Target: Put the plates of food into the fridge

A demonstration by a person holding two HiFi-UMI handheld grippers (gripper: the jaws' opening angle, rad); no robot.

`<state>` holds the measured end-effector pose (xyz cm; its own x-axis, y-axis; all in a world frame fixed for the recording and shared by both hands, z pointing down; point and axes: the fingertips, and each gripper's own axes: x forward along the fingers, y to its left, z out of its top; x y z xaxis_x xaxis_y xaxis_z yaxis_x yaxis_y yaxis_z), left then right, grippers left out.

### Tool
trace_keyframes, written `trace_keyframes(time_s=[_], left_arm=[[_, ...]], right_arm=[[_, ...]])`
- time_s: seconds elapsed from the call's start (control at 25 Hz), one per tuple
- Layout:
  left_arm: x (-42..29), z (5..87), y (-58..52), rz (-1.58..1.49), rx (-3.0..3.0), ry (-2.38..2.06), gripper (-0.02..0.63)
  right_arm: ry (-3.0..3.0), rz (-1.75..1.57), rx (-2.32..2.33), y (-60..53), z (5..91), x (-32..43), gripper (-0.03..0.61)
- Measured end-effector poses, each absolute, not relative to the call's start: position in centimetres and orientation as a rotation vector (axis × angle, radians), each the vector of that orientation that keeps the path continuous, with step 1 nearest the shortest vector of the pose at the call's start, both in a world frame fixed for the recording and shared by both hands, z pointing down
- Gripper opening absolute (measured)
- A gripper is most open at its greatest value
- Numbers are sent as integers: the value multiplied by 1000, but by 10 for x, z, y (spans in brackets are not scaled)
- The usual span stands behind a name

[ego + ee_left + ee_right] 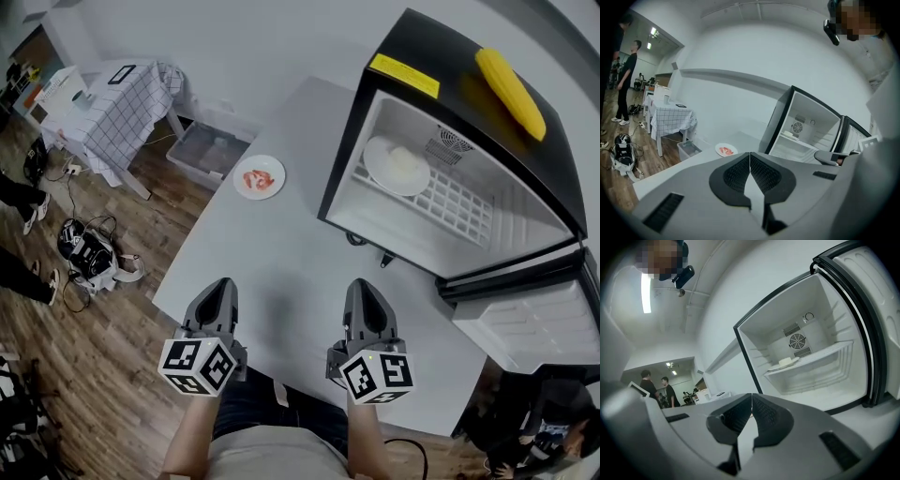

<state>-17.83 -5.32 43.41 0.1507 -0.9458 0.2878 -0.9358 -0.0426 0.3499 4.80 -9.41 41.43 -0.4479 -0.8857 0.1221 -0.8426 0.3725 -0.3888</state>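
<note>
**One plate in the fridge, one plate out on the table**

The fridge (pixel 459 94) stands on the white table (pixel 281 253) with its door (pixel 525 323) swung wide open. Inside it, on the wire shelf (pixel 459 202), sits a plate with white food (pixel 396 165). A yellow corn cob (pixel 510 92) lies on top of the fridge. The plate with red food (pixel 259 177) is on the table, off to the fridge's left as the person faces it, apart from it. In front of the fridge, the left gripper (pixel 221 286) and the right gripper (pixel 364 284) hover side by side. Both have their jaws pressed tight together, with nothing in them.
</note>
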Motion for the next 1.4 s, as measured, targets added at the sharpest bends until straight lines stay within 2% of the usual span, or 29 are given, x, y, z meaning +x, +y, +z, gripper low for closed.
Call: trace_keyframes(time_s=[0.36, 0.72, 0.84, 1.4], left_arm=[[-245, 447, -103, -42, 1953, -1726, 9], [-320, 470, -164, -15, 1940, -1575, 9], [-334, 485, -187, 15, 1937, -1474, 9], [-312, 558, -292, 147, 1858, -1196, 11]], right_arm=[[2470, -646, -1661, -130, 419, -6, 14], [2505, -915, -1582, -186, 458, -82, 14], [2593, -911, -1617, -206, 475, -105, 15], [2878, -1060, -1742, -294, 560, -133, 17]])
